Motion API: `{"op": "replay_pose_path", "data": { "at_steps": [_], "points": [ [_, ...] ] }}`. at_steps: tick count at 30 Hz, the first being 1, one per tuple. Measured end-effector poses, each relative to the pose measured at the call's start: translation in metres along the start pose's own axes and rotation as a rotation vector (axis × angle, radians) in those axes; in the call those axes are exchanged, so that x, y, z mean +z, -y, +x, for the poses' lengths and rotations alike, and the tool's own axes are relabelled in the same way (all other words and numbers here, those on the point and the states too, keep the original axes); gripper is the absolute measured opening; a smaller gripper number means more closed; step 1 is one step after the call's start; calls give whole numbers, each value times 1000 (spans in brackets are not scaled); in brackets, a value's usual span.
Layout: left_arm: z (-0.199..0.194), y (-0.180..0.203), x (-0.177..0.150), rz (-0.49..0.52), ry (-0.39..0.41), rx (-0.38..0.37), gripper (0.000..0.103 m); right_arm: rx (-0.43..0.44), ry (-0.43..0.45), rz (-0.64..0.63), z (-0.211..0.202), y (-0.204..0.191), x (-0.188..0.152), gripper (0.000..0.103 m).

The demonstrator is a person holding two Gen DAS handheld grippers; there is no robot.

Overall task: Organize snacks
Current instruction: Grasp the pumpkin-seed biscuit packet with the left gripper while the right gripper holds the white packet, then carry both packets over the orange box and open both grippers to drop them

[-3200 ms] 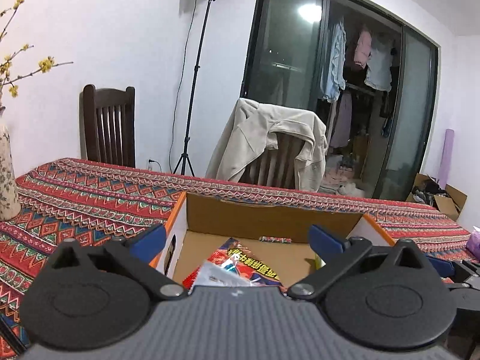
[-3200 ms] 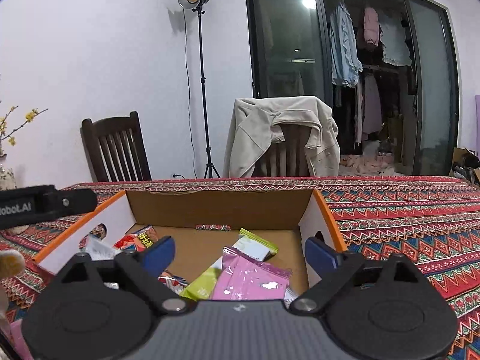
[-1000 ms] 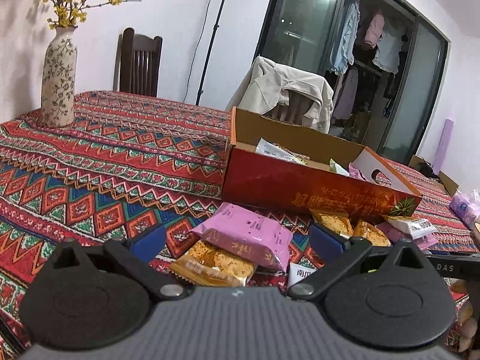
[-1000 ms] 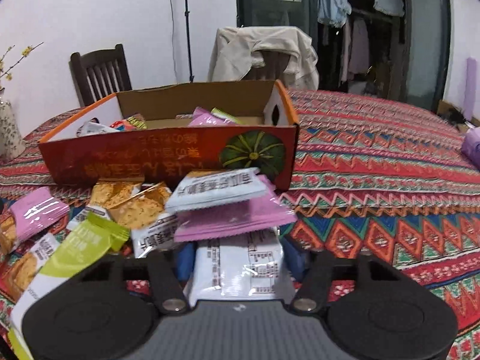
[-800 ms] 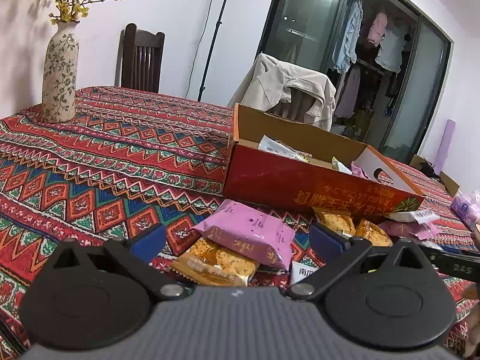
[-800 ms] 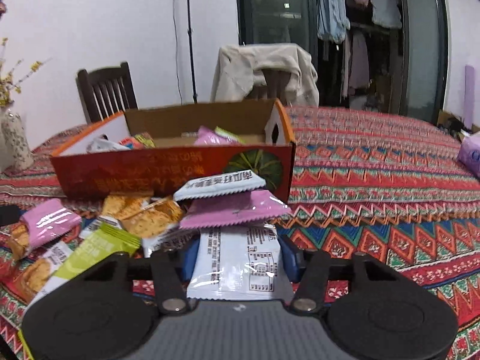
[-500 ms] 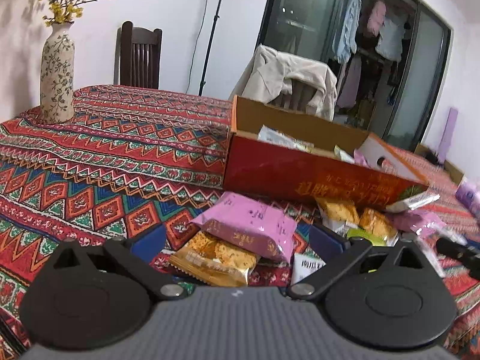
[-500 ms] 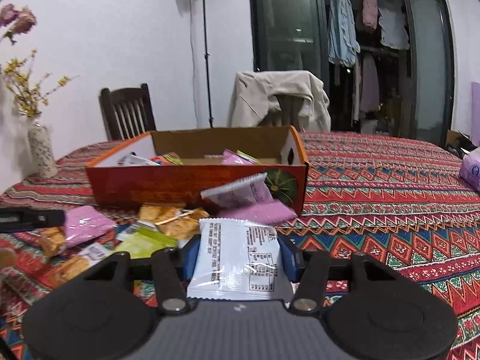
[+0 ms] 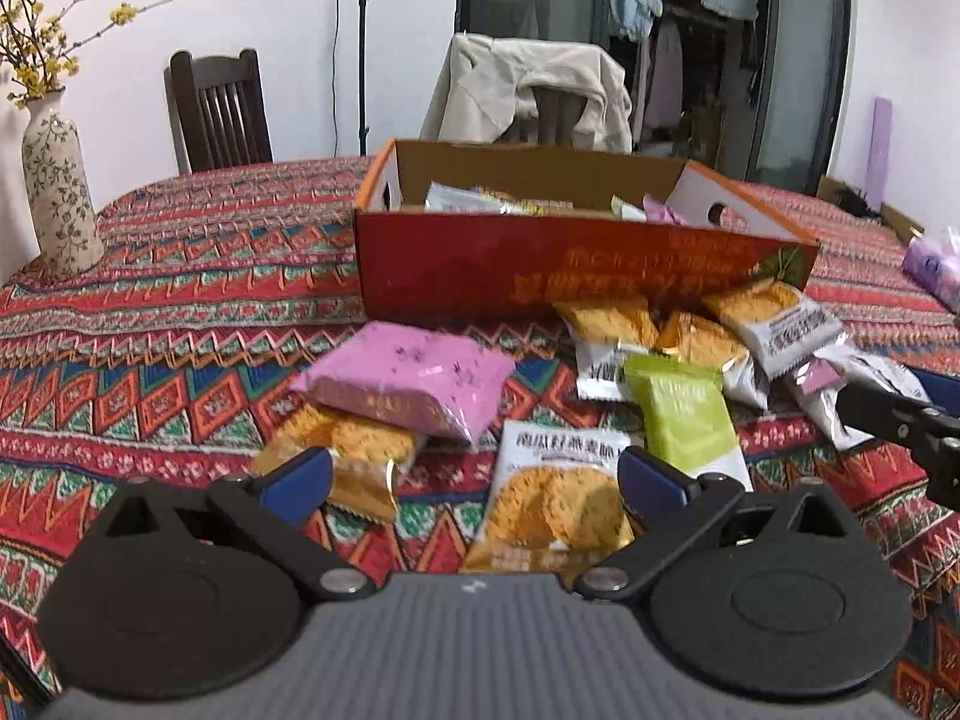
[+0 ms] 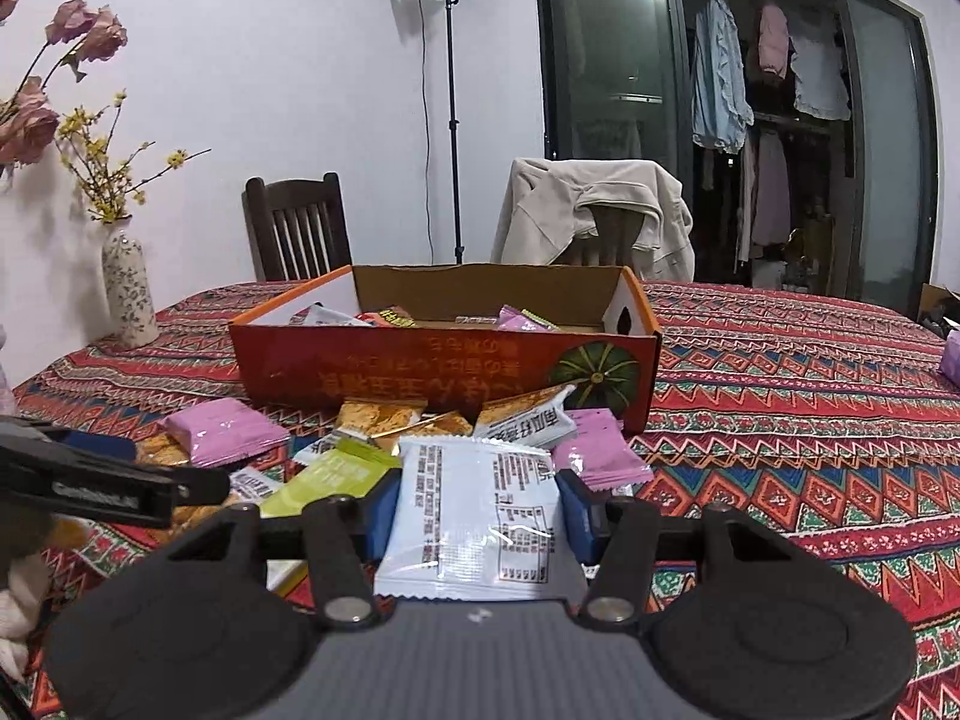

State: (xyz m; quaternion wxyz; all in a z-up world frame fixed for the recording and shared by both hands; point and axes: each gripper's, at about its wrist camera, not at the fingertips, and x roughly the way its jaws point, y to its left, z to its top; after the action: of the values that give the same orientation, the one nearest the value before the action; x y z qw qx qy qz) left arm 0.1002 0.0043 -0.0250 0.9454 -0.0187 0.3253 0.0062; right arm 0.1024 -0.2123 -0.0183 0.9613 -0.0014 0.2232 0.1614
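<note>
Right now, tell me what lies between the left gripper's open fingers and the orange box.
In the left wrist view: loose snack packets between left gripper and box, a pink packet nearest, atop a cracker packet.

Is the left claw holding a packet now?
No, the left claw stands open above the table, and the packet between its fingers lies untouched on the cloth.

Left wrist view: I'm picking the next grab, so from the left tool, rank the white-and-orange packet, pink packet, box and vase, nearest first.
1. White-and-orange packet: just ahead of the left tool, toward its right finger.
2. Pink packet: farther ahead, left of centre, lying on a cracker packet.
3. Box: behind the loose packets.
4. Vase: far left, about as far back as the box; close call.
</note>
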Motion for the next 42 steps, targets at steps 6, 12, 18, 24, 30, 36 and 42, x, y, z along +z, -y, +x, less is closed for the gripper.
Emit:
{"op": "replay_pose_path", "data": {
  "at_steps": [6,12,18,24,30,36,42],
  "points": [
    [5,11,-3,17,-40,13,99,12,-3,15,-2,3,-4,53],
    [7,21,-2,33,-60,2,71,25,1,24,-6,7,-7,54],
    [9,28,-1,37,-67,0,71,33,-1,33,-6,9,-9,54],
    [7,33,-5,39,-28,9,52,35,-6,36,-5,10,-10,54],
    [3,34,-6,37,-21,3,46,33,-4,33,-6,9,-9,54],
    [-8,35,-6,40,4,-20,44,31,-1,26,-8,8,-9,54],
    [-27,33,5,41,77,-26,44,21,19,17,-14,7,-2,54]
  ]
}}
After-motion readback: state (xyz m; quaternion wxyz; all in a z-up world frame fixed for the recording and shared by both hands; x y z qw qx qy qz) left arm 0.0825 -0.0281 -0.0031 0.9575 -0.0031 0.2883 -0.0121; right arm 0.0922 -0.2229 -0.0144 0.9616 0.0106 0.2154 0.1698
